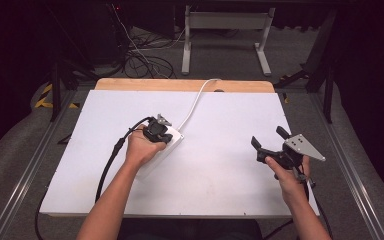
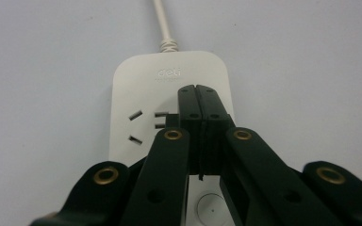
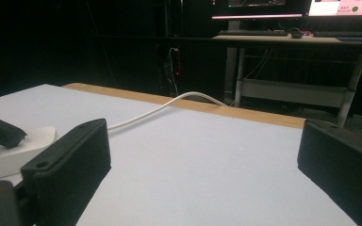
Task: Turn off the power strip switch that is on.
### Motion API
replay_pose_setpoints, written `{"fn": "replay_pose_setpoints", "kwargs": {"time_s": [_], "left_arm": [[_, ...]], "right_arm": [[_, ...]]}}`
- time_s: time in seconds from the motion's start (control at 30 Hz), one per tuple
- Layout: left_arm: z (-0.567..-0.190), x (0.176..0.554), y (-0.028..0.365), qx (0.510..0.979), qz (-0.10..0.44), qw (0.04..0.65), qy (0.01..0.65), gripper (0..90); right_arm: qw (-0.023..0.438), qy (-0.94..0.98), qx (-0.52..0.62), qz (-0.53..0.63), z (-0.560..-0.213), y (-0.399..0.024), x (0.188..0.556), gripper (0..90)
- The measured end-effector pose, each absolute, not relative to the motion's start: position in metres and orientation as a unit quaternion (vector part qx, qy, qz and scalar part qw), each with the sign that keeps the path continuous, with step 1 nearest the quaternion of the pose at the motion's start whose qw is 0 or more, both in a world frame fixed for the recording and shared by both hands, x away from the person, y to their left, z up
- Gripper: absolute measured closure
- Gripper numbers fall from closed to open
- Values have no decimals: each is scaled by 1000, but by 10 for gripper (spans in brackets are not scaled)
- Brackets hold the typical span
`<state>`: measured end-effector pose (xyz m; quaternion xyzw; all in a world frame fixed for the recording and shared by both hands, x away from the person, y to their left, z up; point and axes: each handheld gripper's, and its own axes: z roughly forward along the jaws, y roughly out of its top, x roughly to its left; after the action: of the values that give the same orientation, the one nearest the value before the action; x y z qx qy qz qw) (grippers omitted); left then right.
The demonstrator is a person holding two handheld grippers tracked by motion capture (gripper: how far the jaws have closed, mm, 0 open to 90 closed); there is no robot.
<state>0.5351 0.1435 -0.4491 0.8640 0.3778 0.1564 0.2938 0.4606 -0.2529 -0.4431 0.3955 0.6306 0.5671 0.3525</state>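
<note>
A white power strip (image 1: 174,141) lies left of the middle of the white board, and its white cable (image 1: 195,100) runs off over the far edge. My left gripper (image 1: 165,136) points down at it. In the left gripper view the left gripper (image 2: 198,92) is shut, its jaws pressed together with nothing between them, over the power strip (image 2: 141,80) just right of the socket holes (image 2: 143,125). Whether the tips touch the strip I cannot tell. My right gripper (image 1: 269,137) is held above the board's right side. In its own view the right gripper (image 3: 207,160) is open and empty.
The white board (image 1: 220,170) lies on a table with a wooden strip (image 1: 130,84) along the far edge. A round button (image 2: 212,206) sits on the strip's near end. Beyond the table are a desk frame (image 1: 225,22), floor cables (image 1: 145,60) and monitors (image 3: 264,7).
</note>
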Motion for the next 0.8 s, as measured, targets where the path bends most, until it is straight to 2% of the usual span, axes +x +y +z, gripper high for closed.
{"fn": "replay_pose_setpoints", "kwargs": {"time_s": [0.17, 0.8], "left_arm": [[-447, 534, 137, 872, 168, 274, 369, 900], [-448, 536, 131, 875, 172, 265, 367, 900]], "right_arm": [[353, 630, 396, 567, -443, -253, 460, 36], [354, 628, 395, 569, -442, -252, 460, 37]]}}
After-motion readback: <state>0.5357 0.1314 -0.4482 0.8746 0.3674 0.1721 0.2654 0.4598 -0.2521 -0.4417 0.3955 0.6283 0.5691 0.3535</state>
